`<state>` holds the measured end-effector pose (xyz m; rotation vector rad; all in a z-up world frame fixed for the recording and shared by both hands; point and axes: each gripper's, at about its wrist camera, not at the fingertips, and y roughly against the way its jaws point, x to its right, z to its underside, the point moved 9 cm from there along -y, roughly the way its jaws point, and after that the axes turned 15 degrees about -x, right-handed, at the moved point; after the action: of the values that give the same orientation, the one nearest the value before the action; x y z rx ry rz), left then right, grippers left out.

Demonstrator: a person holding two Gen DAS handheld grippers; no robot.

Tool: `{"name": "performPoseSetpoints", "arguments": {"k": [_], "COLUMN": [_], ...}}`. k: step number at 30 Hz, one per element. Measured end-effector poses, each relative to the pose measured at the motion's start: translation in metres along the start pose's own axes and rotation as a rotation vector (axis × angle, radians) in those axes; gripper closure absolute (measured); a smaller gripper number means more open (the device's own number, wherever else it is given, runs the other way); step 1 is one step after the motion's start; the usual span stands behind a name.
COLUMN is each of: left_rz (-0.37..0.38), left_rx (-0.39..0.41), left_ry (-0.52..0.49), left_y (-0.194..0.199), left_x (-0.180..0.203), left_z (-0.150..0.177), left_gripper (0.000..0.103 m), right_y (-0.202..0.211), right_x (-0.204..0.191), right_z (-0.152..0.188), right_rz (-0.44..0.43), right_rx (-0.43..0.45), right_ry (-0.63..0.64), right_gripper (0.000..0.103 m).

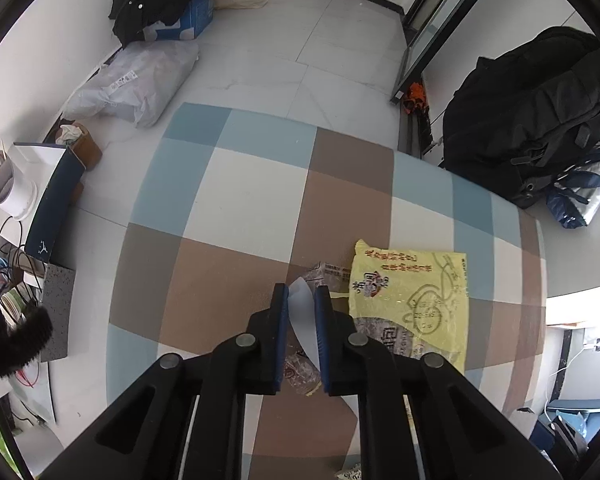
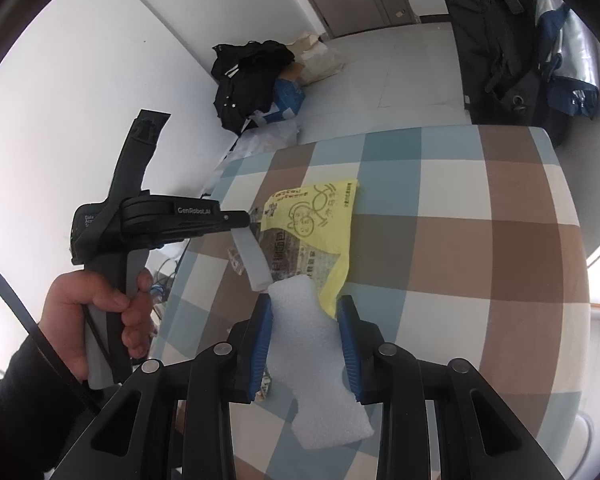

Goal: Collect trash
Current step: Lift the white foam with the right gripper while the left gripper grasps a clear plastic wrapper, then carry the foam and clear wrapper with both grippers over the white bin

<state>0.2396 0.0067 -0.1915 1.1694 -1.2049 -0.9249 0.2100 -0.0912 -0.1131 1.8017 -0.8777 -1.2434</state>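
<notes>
The yellow snack bag (image 1: 410,300) lay flat on the checked tablecloth (image 1: 236,208) and served as the fixed mark for everything else. Against the bag's left edge, as the left wrist camera saw it, the left gripper (image 1: 301,300) pointed steeply down with its blue pads closed on a thin white strip (image 1: 306,320) — the strip stood on edge between the pads and curved toward the camera. No earlier view was there to compare, so only the pinch itself could be told. In the right wrist view the same strip (image 2: 254,260) hung from the left gripper (image 2: 244,220) down across the bag's left side, and a bare hand (image 2: 96,312) in a dark sleeve gripped that tool's handle, well left of the bag.

Nearer the camera than the bag, the right gripper (image 2: 305,312) held a white foam piece (image 2: 312,360) between its pads; the foam's upper end overlapped the bag's lower corner (image 2: 332,276). The left pad pressed the foam, while at the right pad contact could not be made out clearly.

Beyond the bag, past the table's far edge, a black backpack (image 1: 540,112) sat on the floor.
</notes>
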Motion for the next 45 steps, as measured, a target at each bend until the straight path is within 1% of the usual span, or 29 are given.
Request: {"name": "performPoseSetpoints", "arguments": {"k": [5, 7, 8, 11, 17, 19, 21, 23, 24, 27, 29, 33, 36, 43, 45], "left_rz": [0.028, 0.098, 0.114, 0.076, 0.114, 0.153, 0.170, 0.150, 0.154, 0.181, 0.188, 0.173, 0.180, 0.191, 0.206], "left_rx": [0.030, 0.042, 0.051, 0.090, 0.127, 0.145, 0.165, 0.192, 0.194, 0.188, 0.188, 0.218, 0.238, 0.281, 0.298], "left_ry": [-0.010, -0.008, -0.022, -0.055, -0.086, -0.113, -0.154, -0.203, -0.215, -0.226, -0.235, -0.272, -0.286, -0.290, -0.293], "left_y": [0.013, 0.020, 0.024, 0.033, 0.046, 0.055, 0.065, 0.072, 0.073, 0.074, 0.076, 0.086, 0.094, 0.110, 0.116], "left_x": [0.003, 0.008, 0.012, 0.013, 0.017, 0.022, 0.030, 0.036, 0.038, 0.040, 0.042, 0.046, 0.047, 0.045, 0.045], "left_z": [0.003, 0.006, 0.007, 0.009, 0.014, 0.018, 0.022, 0.028, 0.031, 0.037, 0.041, 0.052, 0.060, 0.076, 0.083], "left_gripper": [0.094, 0.094, 0.094, 0.094, 0.095, 0.095, 0.095, 0.096, 0.096, 0.097, 0.097, 0.097, 0.097, 0.097, 0.097], "right_y": [0.003, 0.003, 0.002, 0.003, 0.003, 0.002, 0.001, 0.000, 0.000, 0.004, 0.007, 0.012, 0.020, 0.054, 0.063], "right_x": [-0.001, -0.002, -0.002, -0.001, 0.000, -0.002, -0.002, -0.002, -0.002, -0.003, -0.005, -0.005, -0.005, -0.012, -0.014], "right_z": [0.002, 0.002, 0.003, 0.002, 0.001, 0.001, 0.000, 0.000, 0.000, 0.000, 0.001, 0.006, 0.012, 0.028, 0.034], "right_rz": [0.003, 0.009, 0.015, 0.017, 0.024, 0.030, 0.051, 0.053, 0.056, 0.051, 0.064, 0.096, 0.104, 0.120, 0.120], "right_rx": [0.004, 0.007, 0.005, 0.007, 0.010, 0.011, 0.013, 0.010, 0.010, 0.023, 0.032, 0.042, 0.056, 0.128, 0.145], "right_ry": [0.004, 0.007, 0.006, 0.000, -0.008, -0.004, 0.004, 0.002, -0.001, -0.011, -0.005, 0.002, -0.004, 0.002, -0.002], "right_gripper": [0.071, 0.071, 0.071, 0.071, 0.071, 0.071, 0.071, 0.071, 0.071, 0.071, 0.071, 0.071, 0.071, 0.071, 0.071]}}
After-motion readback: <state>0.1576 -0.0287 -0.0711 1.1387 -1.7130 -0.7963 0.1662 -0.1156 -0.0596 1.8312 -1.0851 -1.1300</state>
